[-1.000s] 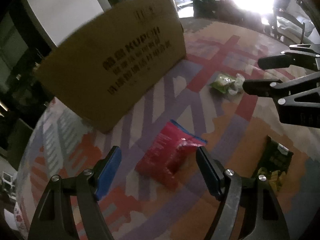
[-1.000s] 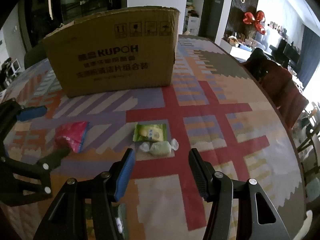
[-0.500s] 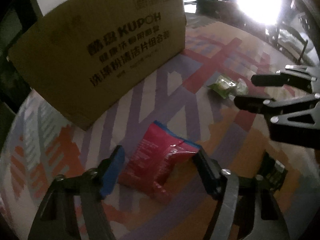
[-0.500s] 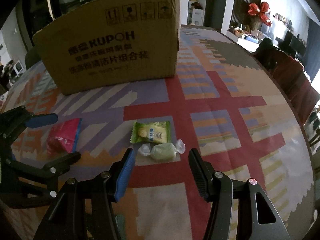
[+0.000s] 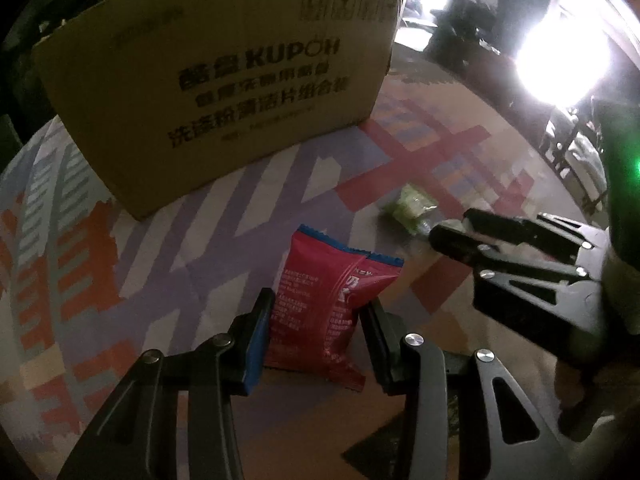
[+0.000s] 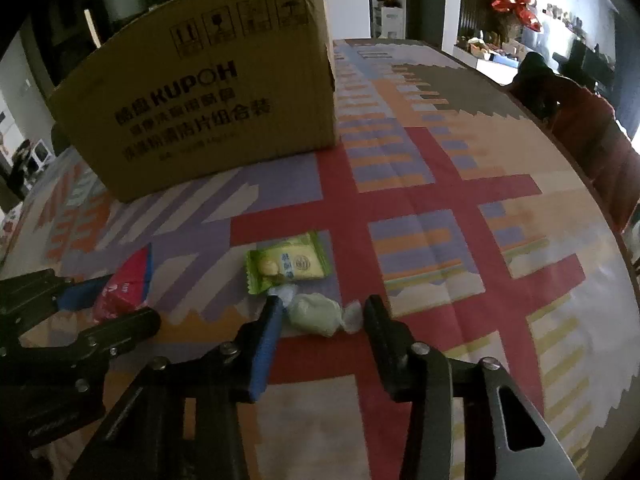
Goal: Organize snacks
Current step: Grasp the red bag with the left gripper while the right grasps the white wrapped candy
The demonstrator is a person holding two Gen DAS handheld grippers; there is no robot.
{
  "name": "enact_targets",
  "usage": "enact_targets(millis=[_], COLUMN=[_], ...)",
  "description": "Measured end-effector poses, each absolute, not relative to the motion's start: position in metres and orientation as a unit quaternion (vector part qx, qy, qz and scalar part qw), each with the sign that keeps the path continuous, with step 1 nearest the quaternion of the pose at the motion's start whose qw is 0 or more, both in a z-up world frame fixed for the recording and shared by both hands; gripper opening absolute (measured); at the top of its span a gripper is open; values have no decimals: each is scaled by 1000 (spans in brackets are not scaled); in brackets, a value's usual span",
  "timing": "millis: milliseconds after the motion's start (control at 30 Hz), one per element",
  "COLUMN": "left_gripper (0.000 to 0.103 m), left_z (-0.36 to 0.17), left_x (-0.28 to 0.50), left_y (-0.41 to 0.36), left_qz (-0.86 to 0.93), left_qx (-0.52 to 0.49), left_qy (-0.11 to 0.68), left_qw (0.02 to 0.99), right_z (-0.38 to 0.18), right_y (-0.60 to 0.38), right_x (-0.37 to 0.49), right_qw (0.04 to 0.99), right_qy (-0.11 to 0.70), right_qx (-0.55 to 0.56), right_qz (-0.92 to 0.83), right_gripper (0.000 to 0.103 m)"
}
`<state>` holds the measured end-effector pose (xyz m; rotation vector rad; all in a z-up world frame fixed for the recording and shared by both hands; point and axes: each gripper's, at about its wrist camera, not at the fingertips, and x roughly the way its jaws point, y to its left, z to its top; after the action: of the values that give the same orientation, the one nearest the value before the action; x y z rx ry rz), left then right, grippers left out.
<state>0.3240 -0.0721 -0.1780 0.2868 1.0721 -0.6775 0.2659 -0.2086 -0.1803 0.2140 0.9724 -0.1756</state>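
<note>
A red snack packet (image 5: 324, 300) with a blue edge lies on the patterned tablecloth. My left gripper (image 5: 316, 316) points down over it and its jaws are closing, the pads meeting the packet's two sides. In the right wrist view the same packet (image 6: 128, 280) sits between the left gripper's fingers. A pale green twist-wrapped candy (image 6: 316, 314) lies between the fingers of my right gripper (image 6: 322, 308). That gripper's jaws are closing too, with the pads just off the wrapper's ends. A light green packet (image 6: 288, 264) lies right behind the candy.
A large brown cardboard box (image 6: 212, 100) with black print stands at the back of the table. A dark packet (image 5: 376, 444) lies partly hidden under the left gripper. A red chair (image 6: 580, 128) stands past the table's right edge.
The left gripper rolled level, came down around the red packet and narrowed onto it. The right gripper sank toward the pale candy and its jaws narrowed around it.
</note>
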Motion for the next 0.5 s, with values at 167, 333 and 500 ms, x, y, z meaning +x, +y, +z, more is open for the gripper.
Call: enact_targets(millis=[167, 333, 500], left_gripper=[42, 42, 42], left_z=[-176, -173, -163], left_x=[322, 320, 316], left_y=[-75, -76, -73], left_qz=[-301, -286, -278], left_qx=[134, 123, 107], left_qy=[500, 501, 495], left_qw=[801, 807, 816], right_z=[-181, -176, -162], right_y=[-210, -210, -204], right_x=[265, 262, 257], right_qw=[877, 879, 887], right_qy=[466, 463, 452], right_qx=[90, 90, 84], right_qz=[-77, -65, -47], right_gripper=[29, 29, 29])
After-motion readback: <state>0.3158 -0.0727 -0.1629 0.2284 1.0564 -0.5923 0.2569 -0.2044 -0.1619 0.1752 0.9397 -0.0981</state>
